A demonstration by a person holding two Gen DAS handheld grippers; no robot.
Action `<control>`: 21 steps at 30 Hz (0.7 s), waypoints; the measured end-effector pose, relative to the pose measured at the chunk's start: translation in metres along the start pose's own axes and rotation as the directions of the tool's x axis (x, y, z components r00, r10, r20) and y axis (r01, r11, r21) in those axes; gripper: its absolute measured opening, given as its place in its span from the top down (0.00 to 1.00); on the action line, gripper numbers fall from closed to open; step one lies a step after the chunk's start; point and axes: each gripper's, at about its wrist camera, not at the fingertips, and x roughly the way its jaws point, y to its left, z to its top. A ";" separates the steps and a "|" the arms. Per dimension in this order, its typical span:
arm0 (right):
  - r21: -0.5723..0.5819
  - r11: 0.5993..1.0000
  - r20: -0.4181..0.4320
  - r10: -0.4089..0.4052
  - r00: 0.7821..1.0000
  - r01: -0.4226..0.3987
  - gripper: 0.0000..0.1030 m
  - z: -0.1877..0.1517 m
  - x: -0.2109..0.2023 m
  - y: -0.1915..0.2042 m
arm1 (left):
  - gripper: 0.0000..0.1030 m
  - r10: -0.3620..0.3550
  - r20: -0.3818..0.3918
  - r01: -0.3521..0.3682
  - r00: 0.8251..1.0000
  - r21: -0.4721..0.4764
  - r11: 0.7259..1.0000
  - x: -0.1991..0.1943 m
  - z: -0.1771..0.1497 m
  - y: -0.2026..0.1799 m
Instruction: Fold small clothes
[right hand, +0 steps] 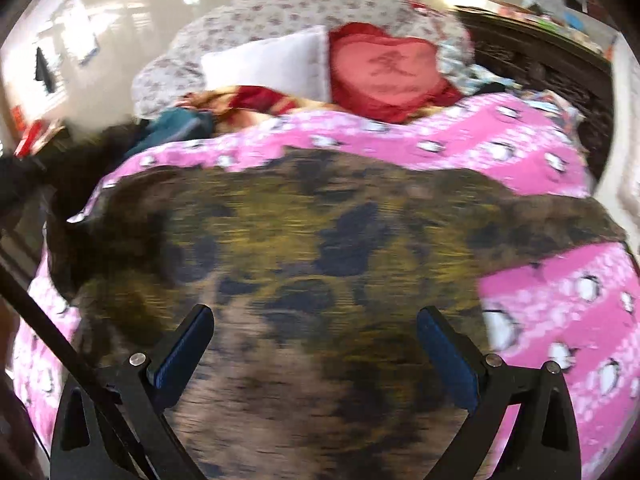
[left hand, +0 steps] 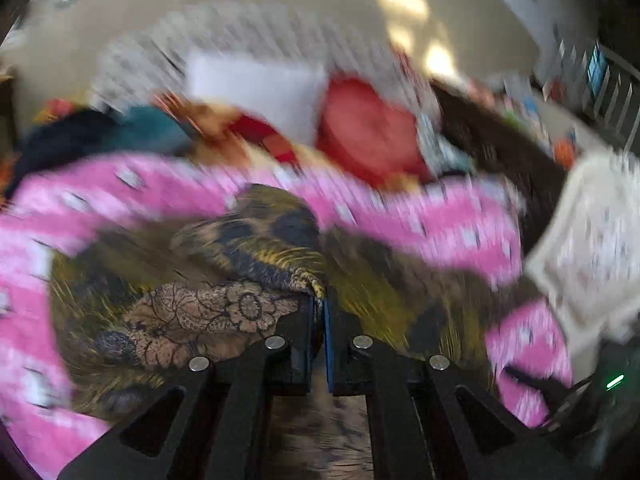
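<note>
- Bedding: a pink blanket (right hand: 532, 148) with a white penguin print covers the bed and fills most of both wrist views. It lies under the garment on every visible side.
- Garment: a brown and yellow patterned cloth with dark blotches (right hand: 320, 248) lies spread on the pink blanket, in the centre of the right wrist view. In the left wrist view, one edge of the same cloth (left hand: 256, 240) is lifted and doubled over, exposing a tan underside with a dark floral print.
- Pillows: a large pillow with a small floral print (right hand: 280, 16) rests at the far end of the bed. A white pillow (right hand: 272, 64) leans against it. A red heart-shaped cushion (right hand: 384, 72) sits just beside the white pillow, on its right.
- Other clothes: a teal item (right hand: 180, 124) and a red and tan item (right hand: 256, 100) lie heaped between the pillows and the pink blanket. Blur hides their type.
- Right gripper (right hand: 316, 340): released. Its blue-padded fingers stand wide apart above the spread cloth, with nothing pinched between them.
- Left gripper (left hand: 319, 320): clenched on the lifted edge of the cloth. The fabric hem is pinched between the two blue pads.
</note>
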 end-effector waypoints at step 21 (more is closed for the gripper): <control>-0.026 0.991 -0.005 0.133 0.991 -0.133 0.00 0.045 0.029 0.017 | 0.07 0.162 -0.001 -0.162 0.987 -0.086 0.983 -0.082 -0.020 0.111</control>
